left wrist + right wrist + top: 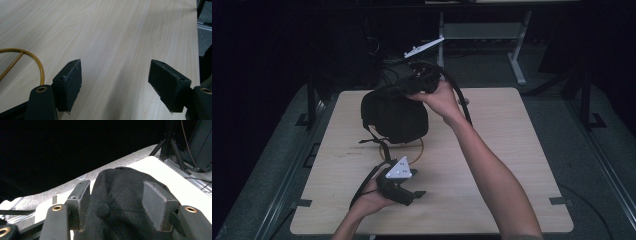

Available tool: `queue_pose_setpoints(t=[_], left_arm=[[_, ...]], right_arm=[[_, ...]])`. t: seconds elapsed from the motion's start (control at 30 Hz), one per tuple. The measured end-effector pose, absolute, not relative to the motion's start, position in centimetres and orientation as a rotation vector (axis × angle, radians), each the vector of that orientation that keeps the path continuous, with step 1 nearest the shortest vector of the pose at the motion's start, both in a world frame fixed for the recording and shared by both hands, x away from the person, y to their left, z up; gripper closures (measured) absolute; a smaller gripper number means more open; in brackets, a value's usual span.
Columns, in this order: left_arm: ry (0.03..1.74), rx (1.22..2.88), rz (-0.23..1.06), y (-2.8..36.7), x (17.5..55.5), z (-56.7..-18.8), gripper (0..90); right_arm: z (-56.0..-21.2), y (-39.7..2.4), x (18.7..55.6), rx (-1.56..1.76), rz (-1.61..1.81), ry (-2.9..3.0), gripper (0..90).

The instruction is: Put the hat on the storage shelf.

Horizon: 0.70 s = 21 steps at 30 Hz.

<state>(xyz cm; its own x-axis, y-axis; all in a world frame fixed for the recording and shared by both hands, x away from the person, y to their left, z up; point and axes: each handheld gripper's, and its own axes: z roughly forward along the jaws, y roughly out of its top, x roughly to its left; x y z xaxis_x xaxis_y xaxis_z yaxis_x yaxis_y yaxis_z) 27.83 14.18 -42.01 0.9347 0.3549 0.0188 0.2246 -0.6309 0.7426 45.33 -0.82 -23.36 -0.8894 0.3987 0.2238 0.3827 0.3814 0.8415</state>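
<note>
A black cloth cap sits on a yellow wire stand at the back of the wooden table. My right gripper hovers over the cap's top from the right, tilted down. In the right gripper view its jaws stand apart on either side of the cap's crown, and the pads do not pinch the cloth. My left gripper is held low near the front edge, pointing right. It is open over bare wood, and the yellow wire ring curves by at its left.
Black straps hang from the cap onto the table toward the left hand. A white desk frame stands behind the table on the grey floor. The right forearm crosses the table's right half.
</note>
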Motion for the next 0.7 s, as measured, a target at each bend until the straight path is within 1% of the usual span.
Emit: queue_pose_setpoints(t=[0.27, 0.37, 0.7], left_arm=[[0.412, 2.279, 0.209, 14.2, 27.7, -42.0, 25.4], [0.410, 2.282, 0.209, 14.3, 27.7, -42.1, 25.4], [0.415, 2.284, 0.212, 14.2, 27.6, -42.4, 25.2]], right_arm=[[-23.4, -2.8, 44.6, 0.741, 1.592, 2.588, 33.8], [-23.4, -3.5, 44.3, 0.739, 1.615, 2.573, 33.9], [-23.7, -5.5, 43.8, 0.759, 1.604, 2.556, 29.9]])
